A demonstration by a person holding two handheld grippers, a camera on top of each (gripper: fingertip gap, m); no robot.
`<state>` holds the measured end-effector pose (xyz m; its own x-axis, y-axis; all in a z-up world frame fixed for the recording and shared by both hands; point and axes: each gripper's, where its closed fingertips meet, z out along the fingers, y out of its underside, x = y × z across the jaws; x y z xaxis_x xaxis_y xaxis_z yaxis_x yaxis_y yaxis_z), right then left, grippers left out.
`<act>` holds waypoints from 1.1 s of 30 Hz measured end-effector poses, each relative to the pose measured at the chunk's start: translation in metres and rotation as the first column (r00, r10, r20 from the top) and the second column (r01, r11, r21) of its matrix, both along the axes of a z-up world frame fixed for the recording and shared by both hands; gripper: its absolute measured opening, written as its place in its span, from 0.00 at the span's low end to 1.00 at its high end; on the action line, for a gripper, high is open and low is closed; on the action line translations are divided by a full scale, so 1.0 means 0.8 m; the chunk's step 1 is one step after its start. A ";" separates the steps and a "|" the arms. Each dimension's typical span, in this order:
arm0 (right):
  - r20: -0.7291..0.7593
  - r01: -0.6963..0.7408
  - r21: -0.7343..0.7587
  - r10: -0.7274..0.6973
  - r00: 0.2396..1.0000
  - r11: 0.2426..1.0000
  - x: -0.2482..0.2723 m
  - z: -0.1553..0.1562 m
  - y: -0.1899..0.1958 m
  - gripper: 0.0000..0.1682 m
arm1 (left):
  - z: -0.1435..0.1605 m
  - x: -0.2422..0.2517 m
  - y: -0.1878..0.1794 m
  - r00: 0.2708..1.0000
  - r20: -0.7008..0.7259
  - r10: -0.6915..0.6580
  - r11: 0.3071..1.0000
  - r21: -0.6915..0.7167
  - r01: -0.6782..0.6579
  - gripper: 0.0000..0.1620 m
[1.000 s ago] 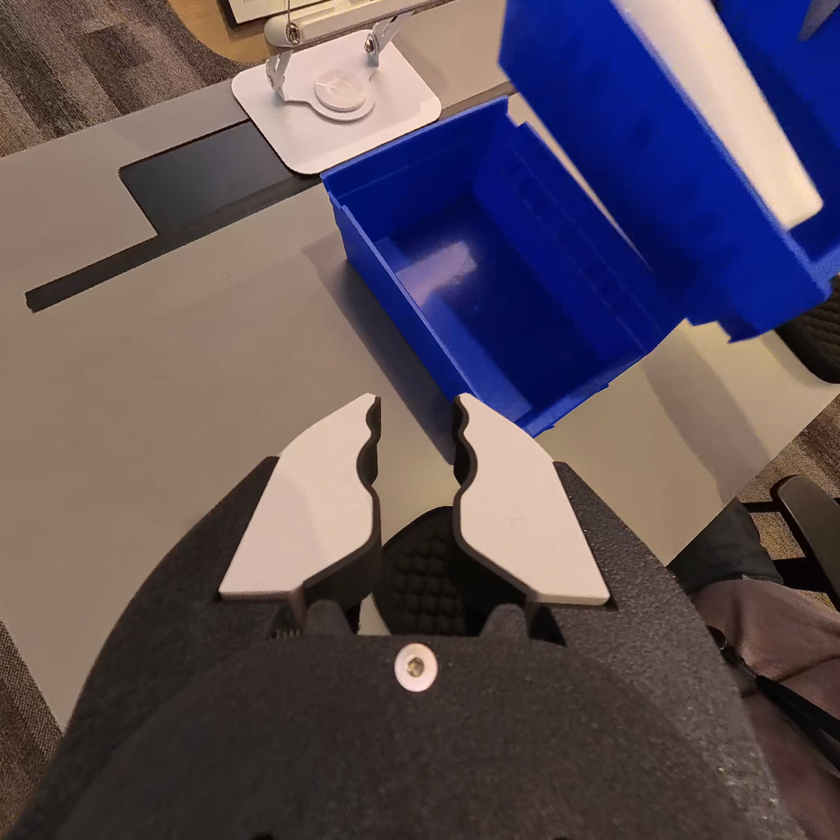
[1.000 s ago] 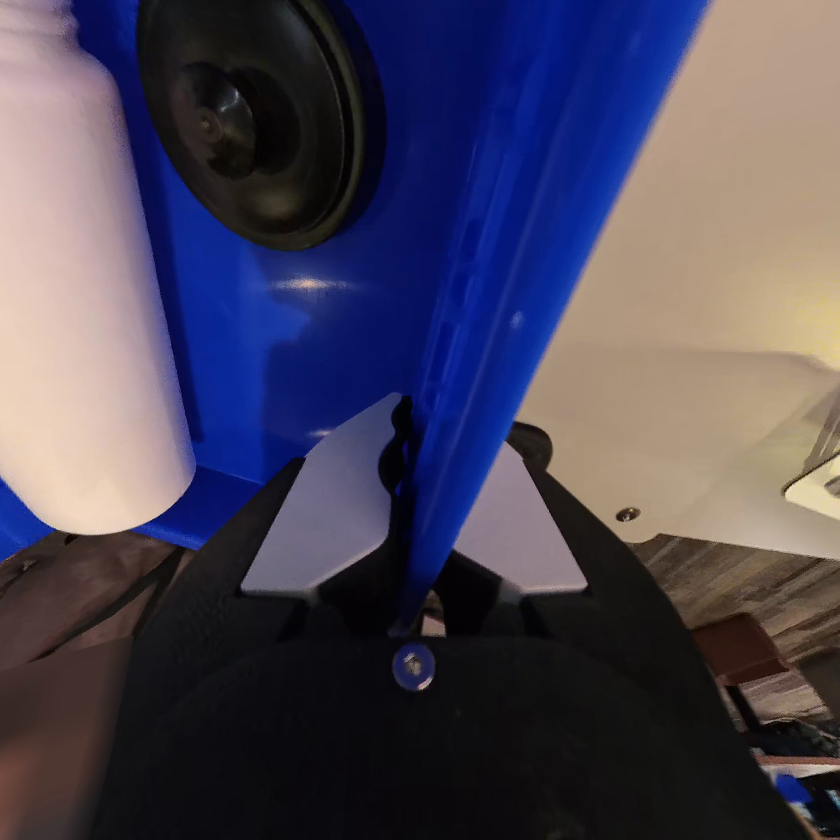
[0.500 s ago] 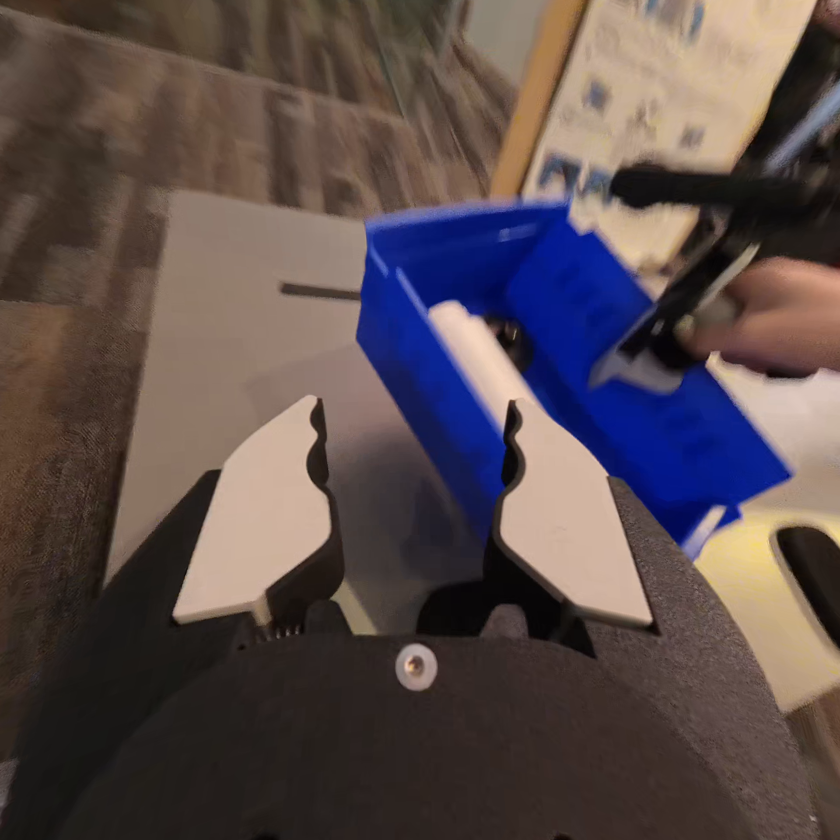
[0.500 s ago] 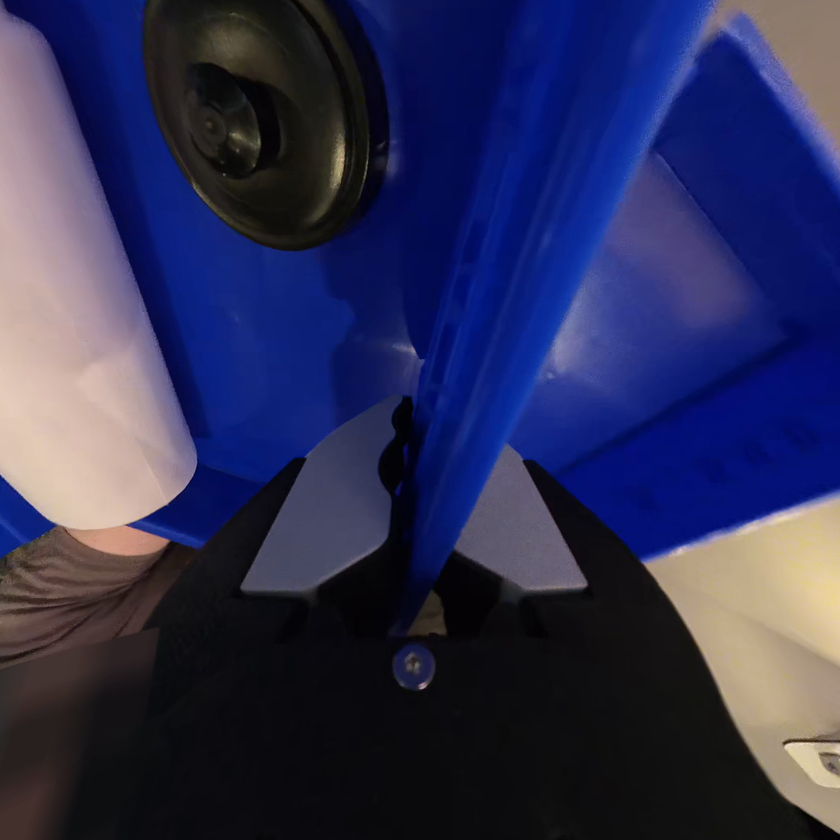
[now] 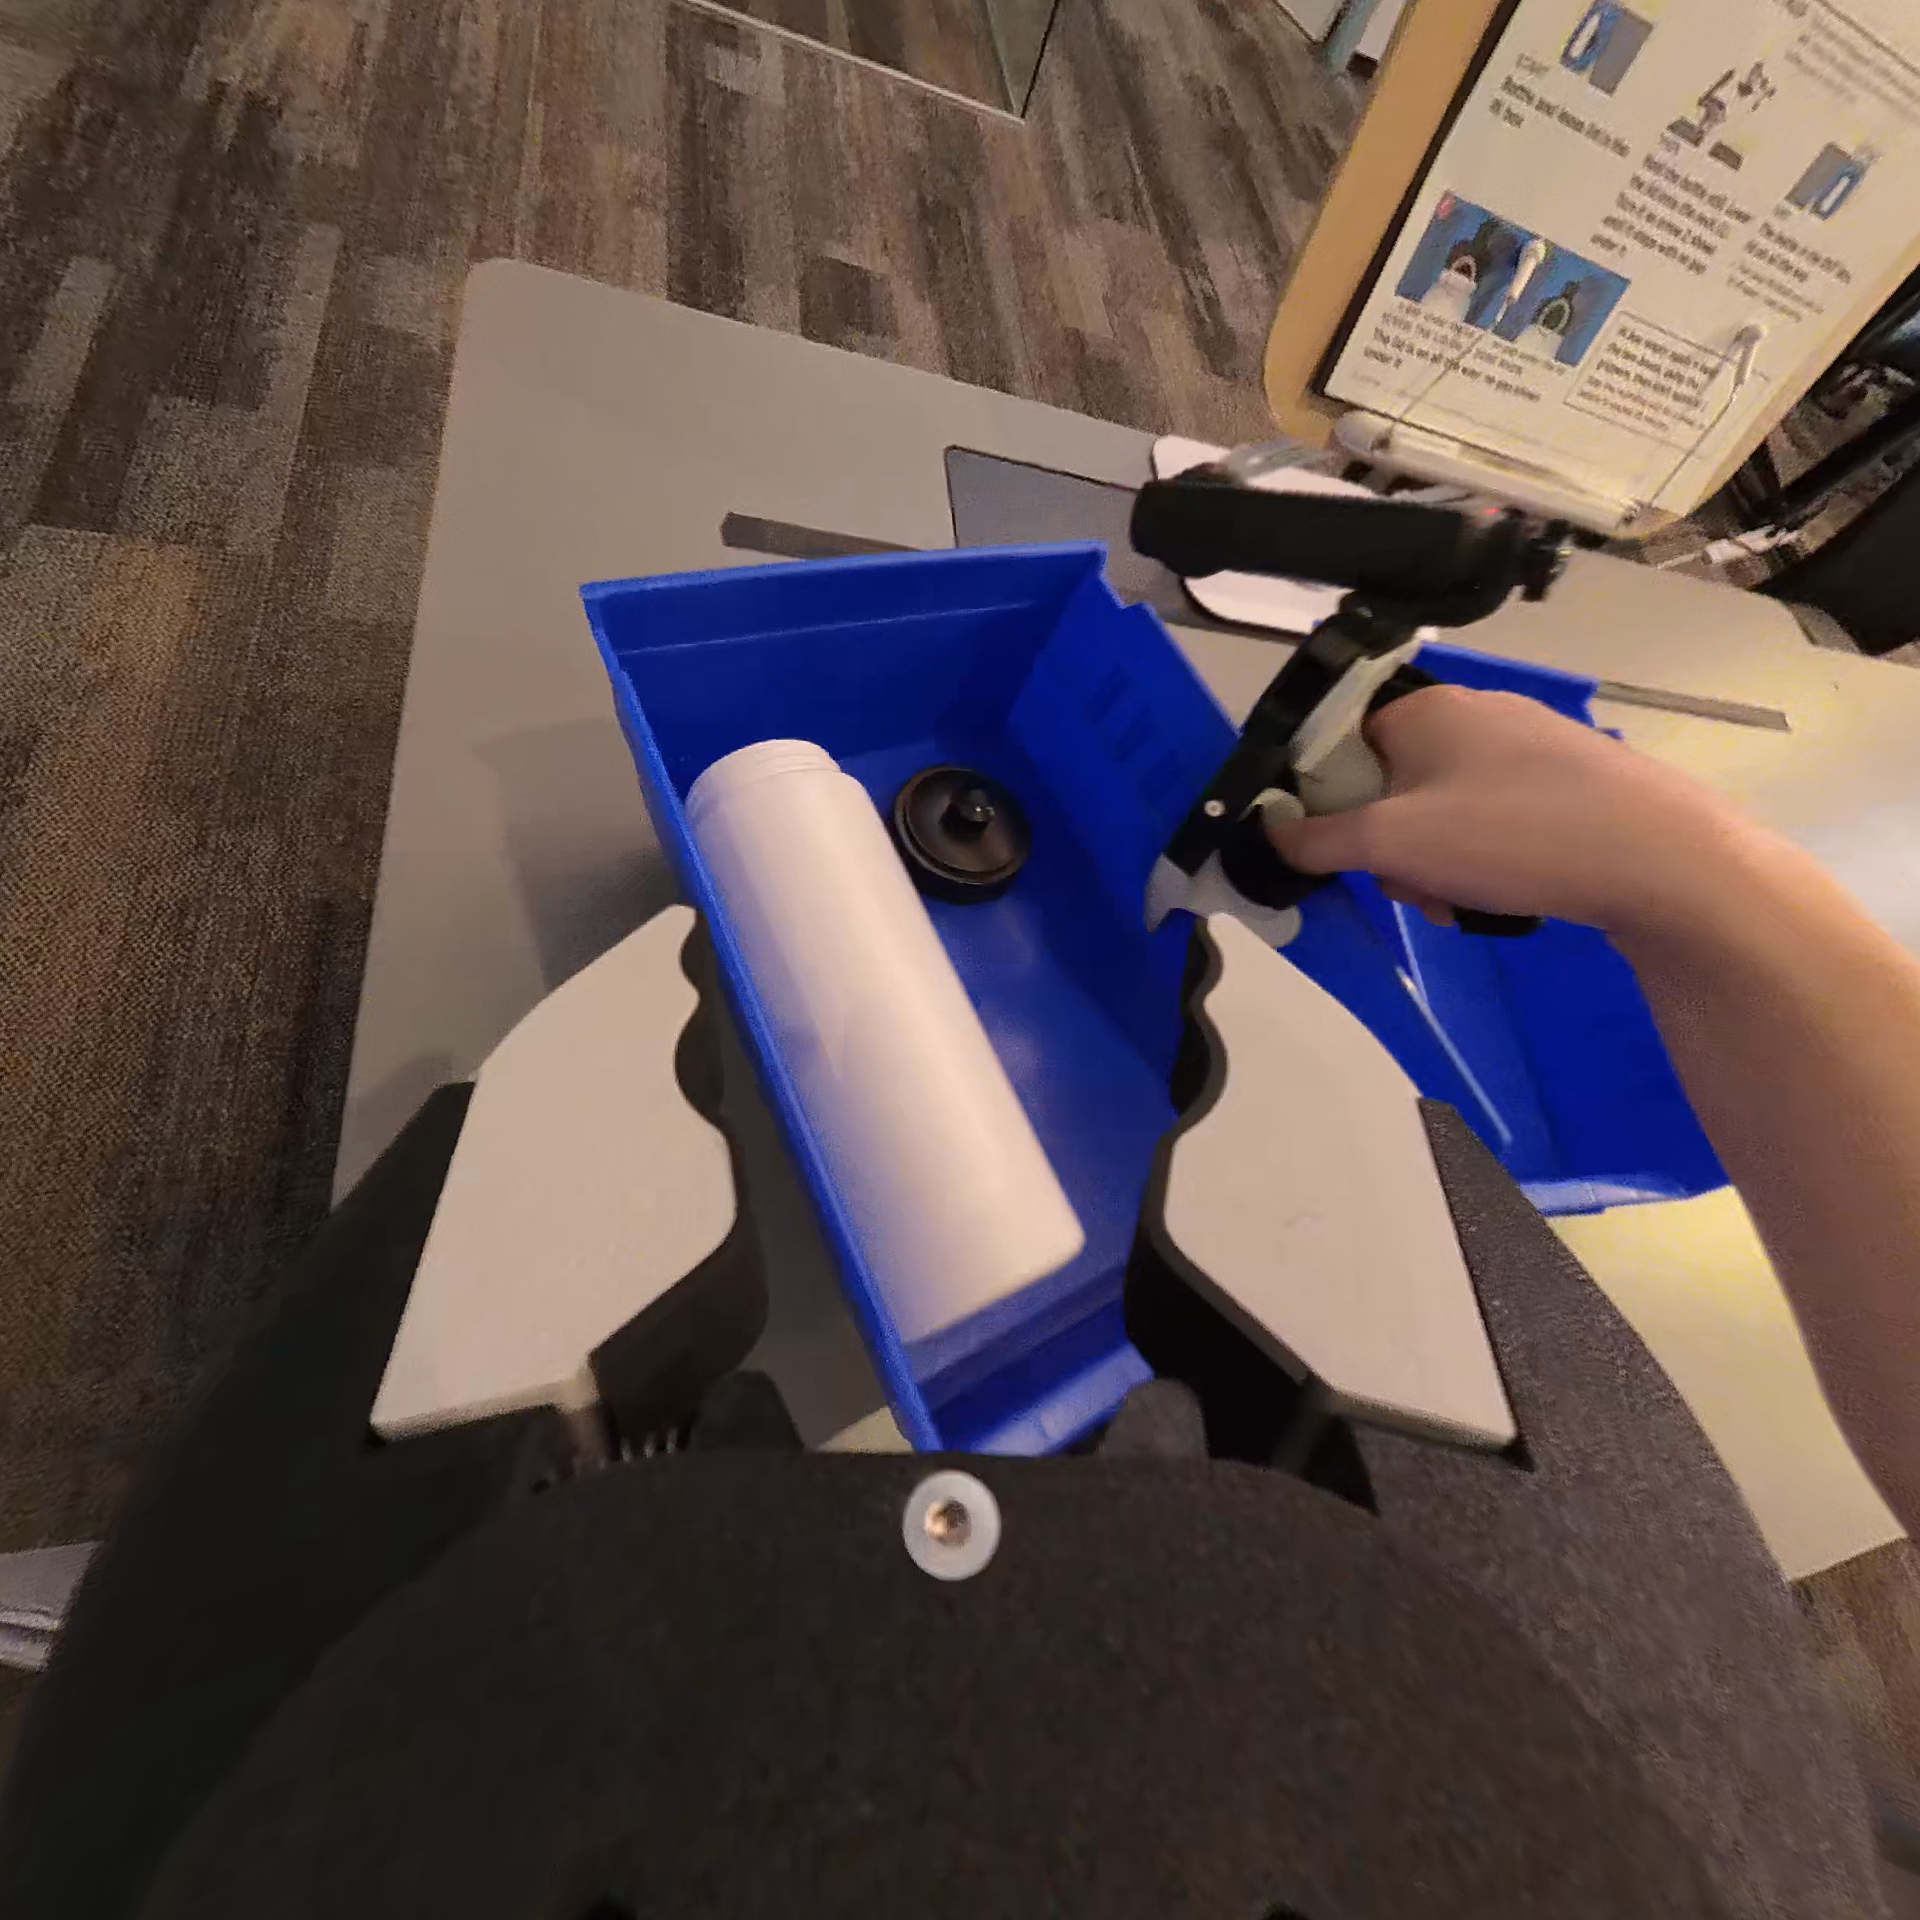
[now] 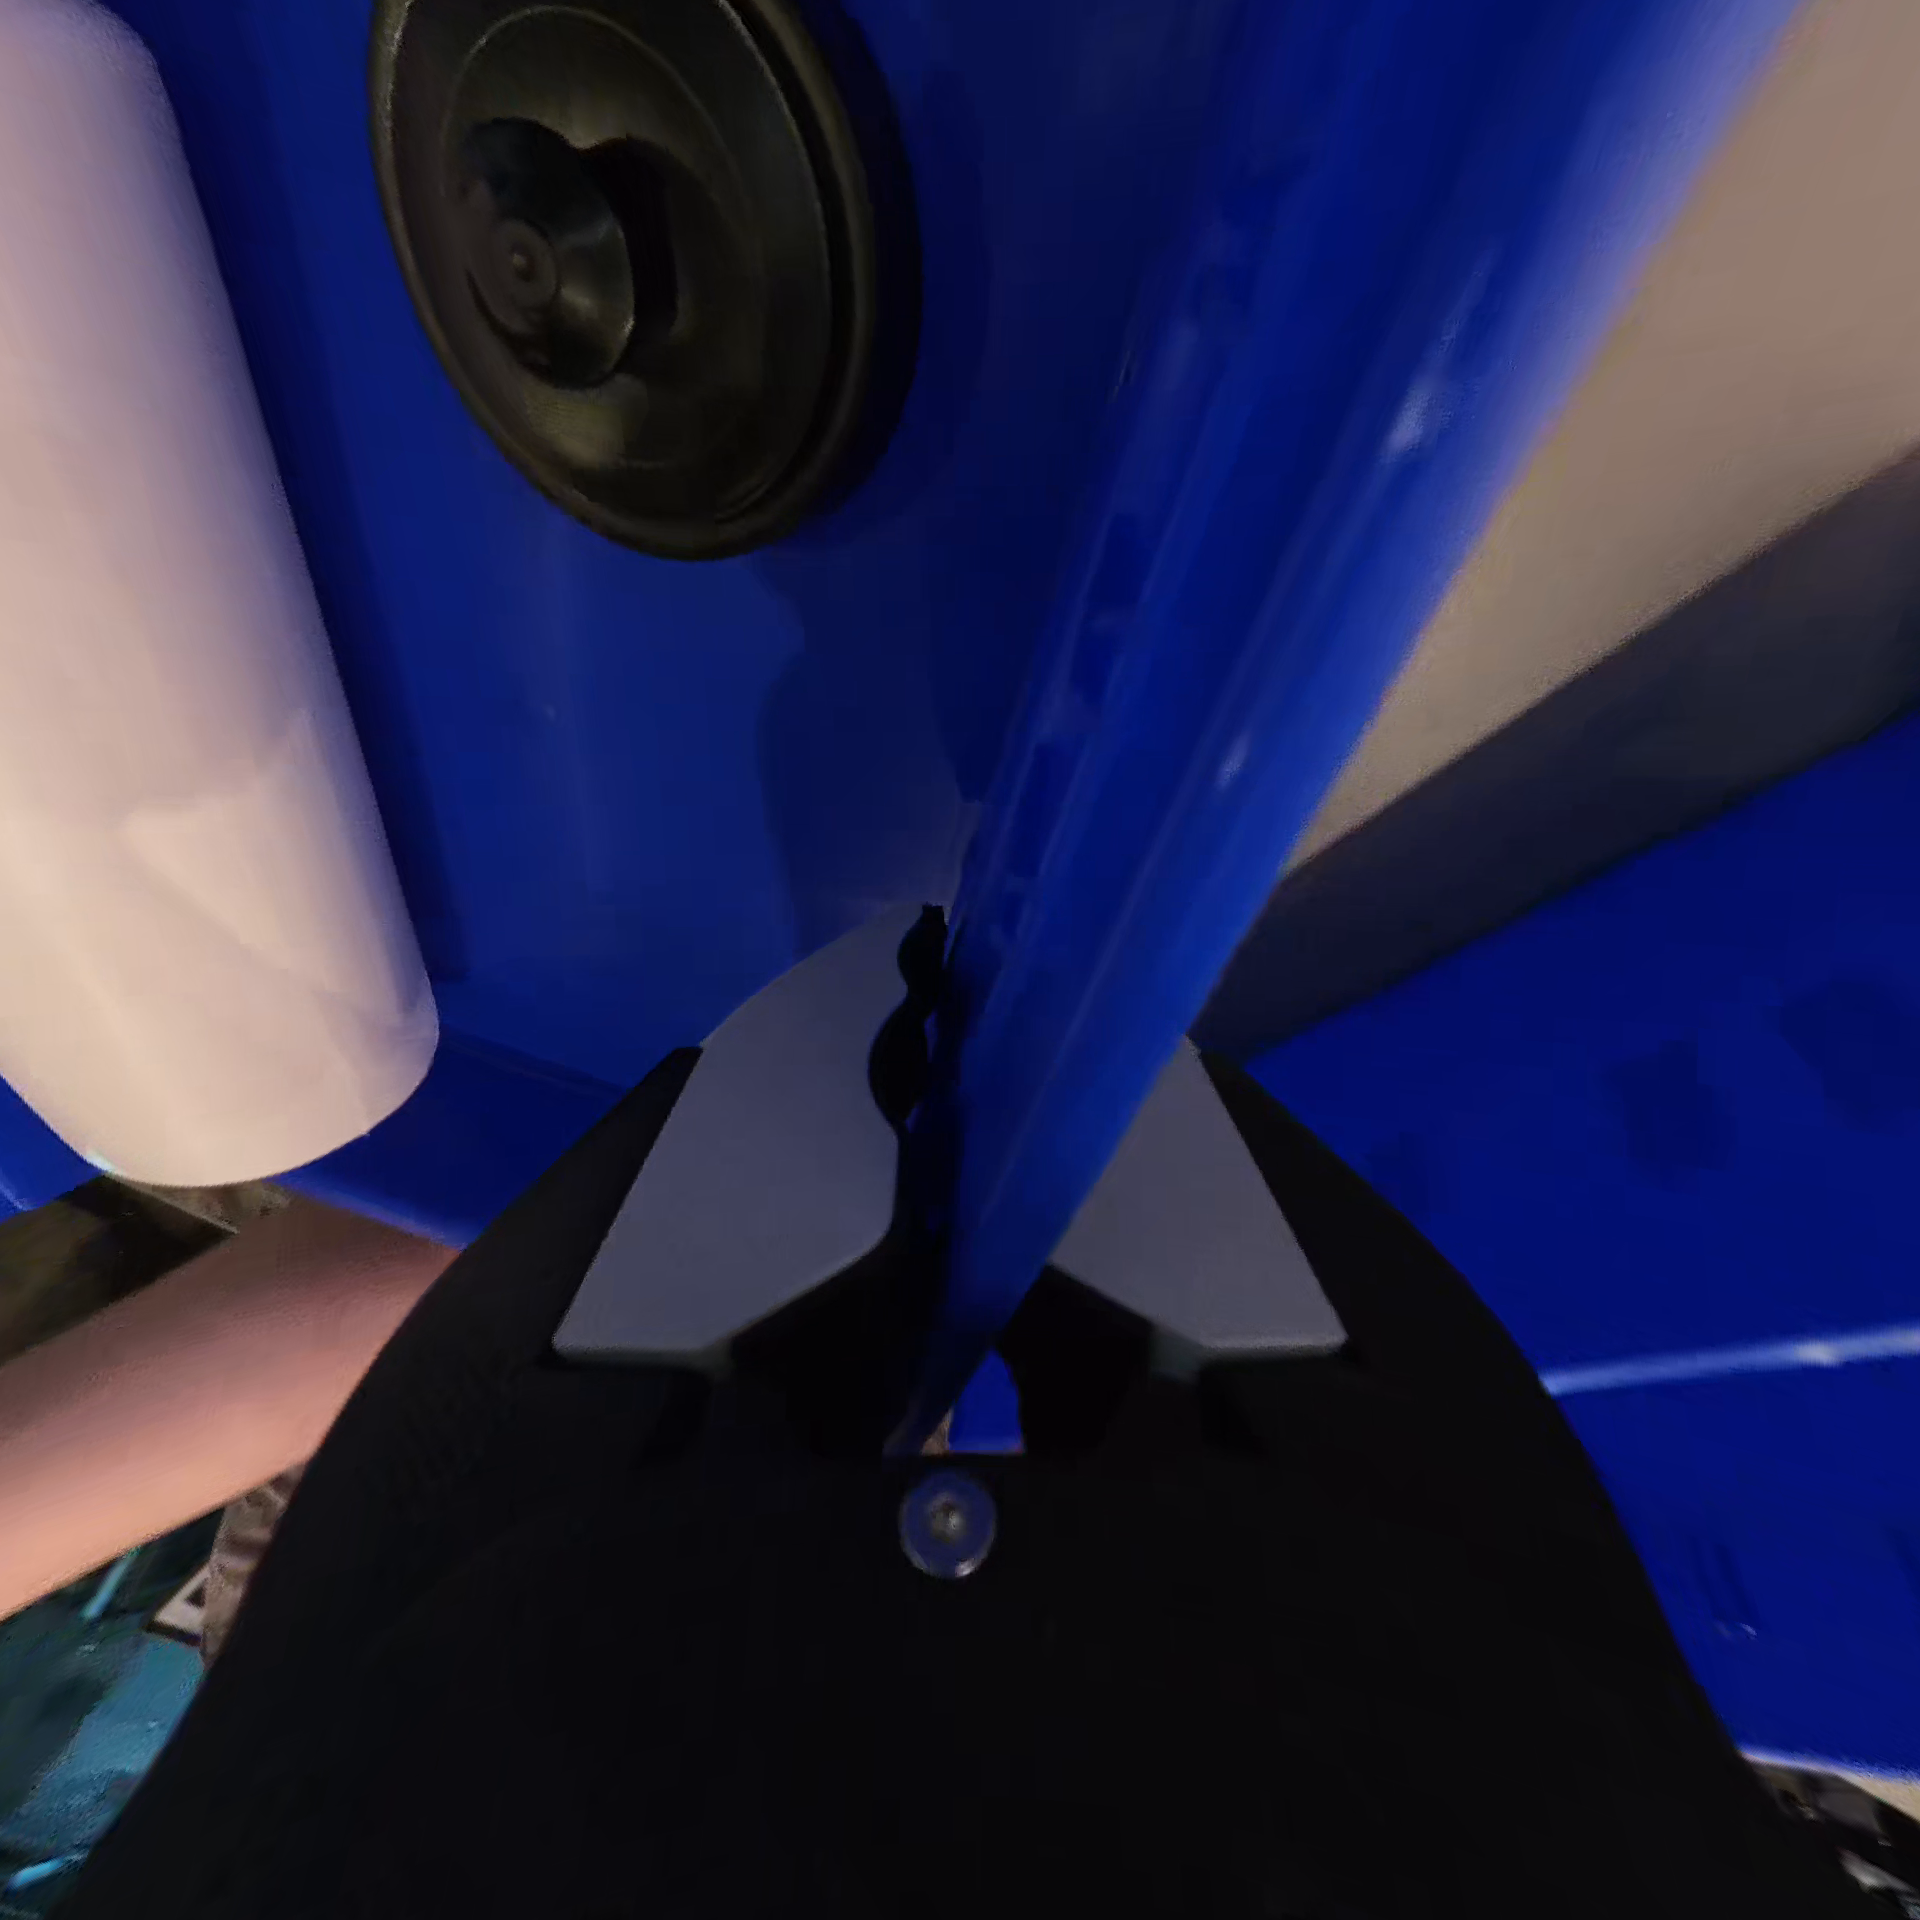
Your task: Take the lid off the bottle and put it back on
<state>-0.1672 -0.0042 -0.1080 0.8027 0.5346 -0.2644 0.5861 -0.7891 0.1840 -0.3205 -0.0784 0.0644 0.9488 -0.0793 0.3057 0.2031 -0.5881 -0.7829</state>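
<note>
Inside the blue bin (image 5: 862, 665) lay the white bottle (image 5: 883, 1049), on its side along the bin's left wall, with the black lid (image 5: 964, 850) off and resting on the bin floor just beside the bottle's open neck. Around the bin's near end, the left gripper (image 5: 940, 997) stood wide open, holding nothing. At the bin's right wall, the right gripper (image 6: 940, 1039) was clamped onto that wall.
</note>
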 end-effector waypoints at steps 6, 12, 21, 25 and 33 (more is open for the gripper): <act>-0.001 0.126 0.059 -0.127 0.992 0.990 0.014 -0.036 0.023 0.04 | 0.001 0.017 0.008 0.999 -0.026 -0.044 0.999 -0.007 0.044 0.53; -0.060 0.142 0.101 -0.136 0.989 0.985 0.013 -0.026 0.033 0.10 | 0.009 0.023 0.011 0.998 -0.040 -0.048 0.999 0.019 0.049 0.53; -0.235 0.157 0.684 0.012 0.972 0.712 0.147 0.130 0.094 0.33 | 0.014 0.020 0.002 0.998 -0.041 -0.038 0.999 0.035 0.040 0.54; -0.024 0.226 0.642 -0.276 0.961 0.733 0.325 0.088 0.097 0.46 | 0.017 0.028 0.005 0.998 -0.054 -0.039 0.998 0.038 0.041 0.54; -0.066 0.319 0.364 -0.317 0.946 0.875 0.398 -0.002 0.050 0.32 | 0.022 0.071 0.017 0.979 -0.194 -0.061 0.998 0.000 0.063 0.54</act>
